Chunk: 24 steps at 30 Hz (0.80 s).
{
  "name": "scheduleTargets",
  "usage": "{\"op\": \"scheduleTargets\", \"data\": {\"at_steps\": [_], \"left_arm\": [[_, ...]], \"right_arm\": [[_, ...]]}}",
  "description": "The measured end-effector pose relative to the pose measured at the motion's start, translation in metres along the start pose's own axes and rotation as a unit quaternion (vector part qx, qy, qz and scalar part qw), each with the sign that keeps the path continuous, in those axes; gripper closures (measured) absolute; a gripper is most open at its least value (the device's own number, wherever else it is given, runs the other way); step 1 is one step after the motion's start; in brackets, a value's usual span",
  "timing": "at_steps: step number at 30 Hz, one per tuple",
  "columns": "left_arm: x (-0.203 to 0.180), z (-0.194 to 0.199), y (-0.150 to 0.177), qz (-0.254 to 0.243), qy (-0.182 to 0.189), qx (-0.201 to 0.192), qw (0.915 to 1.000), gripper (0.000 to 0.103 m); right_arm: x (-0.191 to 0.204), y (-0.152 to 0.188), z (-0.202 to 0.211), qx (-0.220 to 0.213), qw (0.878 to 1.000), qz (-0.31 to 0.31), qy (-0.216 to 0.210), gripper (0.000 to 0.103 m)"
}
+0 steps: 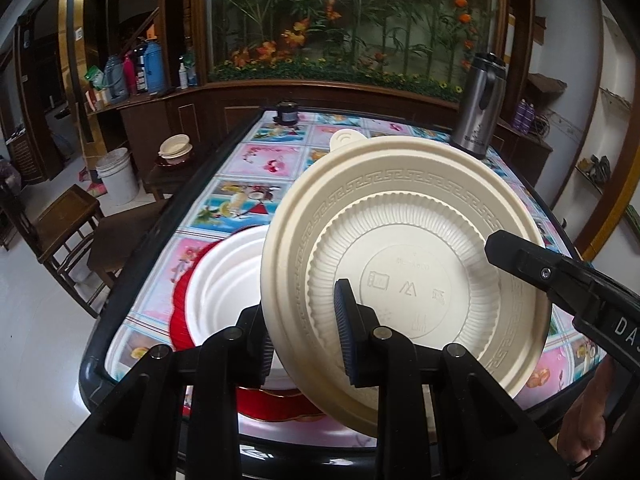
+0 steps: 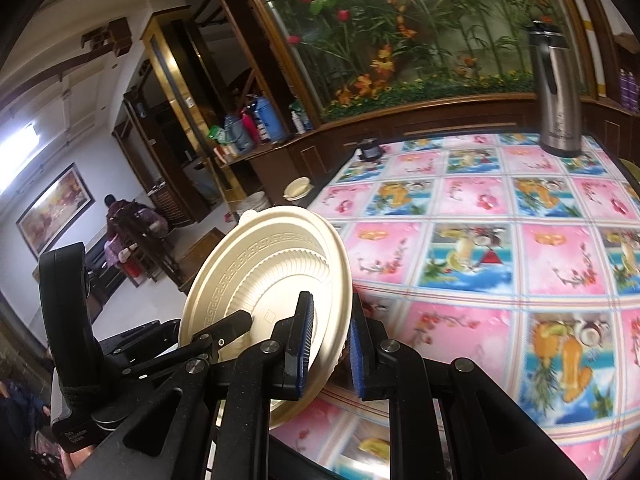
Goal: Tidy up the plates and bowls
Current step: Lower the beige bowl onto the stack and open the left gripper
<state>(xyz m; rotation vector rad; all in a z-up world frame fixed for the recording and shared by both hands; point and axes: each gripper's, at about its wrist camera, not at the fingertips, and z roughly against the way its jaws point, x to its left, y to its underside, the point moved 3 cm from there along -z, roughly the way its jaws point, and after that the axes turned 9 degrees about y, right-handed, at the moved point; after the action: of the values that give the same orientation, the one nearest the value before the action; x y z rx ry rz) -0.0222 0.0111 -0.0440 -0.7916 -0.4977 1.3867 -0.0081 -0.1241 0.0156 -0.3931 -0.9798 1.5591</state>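
A cream plastic plate (image 1: pixel 404 264) with a key-pattern rim is held tilted, underside toward the camera, above the table. My left gripper (image 1: pixel 304 340) is shut on its lower rim. My right gripper (image 2: pixel 326 344) straddles the opposite rim of the same plate (image 2: pixel 264 280); its pads look close to the rim, and one right finger (image 1: pixel 532 264) shows in the left wrist view. Behind and below the plate sits a white bowl (image 1: pixel 228 284) on a red plate (image 1: pixel 180 312) at the table's near edge.
The table (image 2: pixel 480 248) carries a pink and blue fruit-pattern cloth. A steel thermos (image 2: pixel 556 92) stands at its far right and a small dark jar (image 2: pixel 370 150) at its far edge. Wooden chairs (image 1: pixel 68 224) and a white bucket (image 1: pixel 118 176) stand left of the table.
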Motion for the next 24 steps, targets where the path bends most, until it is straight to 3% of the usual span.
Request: {"op": "scheduleTargets", "data": {"at_steps": [10, 24], "left_arm": [[0.03, -0.002, -0.002, 0.025, -0.031, -0.004, 0.9992, 0.079], [0.047, -0.011, 0.003, 0.04, -0.046, 0.011, 0.9981, 0.079]], "right_arm": [[0.032, -0.011, -0.027, 0.012, 0.999, 0.013, -0.033, 0.086], [0.04, -0.005, -0.057, 0.041, 0.998, 0.001, -0.045, 0.084]]}}
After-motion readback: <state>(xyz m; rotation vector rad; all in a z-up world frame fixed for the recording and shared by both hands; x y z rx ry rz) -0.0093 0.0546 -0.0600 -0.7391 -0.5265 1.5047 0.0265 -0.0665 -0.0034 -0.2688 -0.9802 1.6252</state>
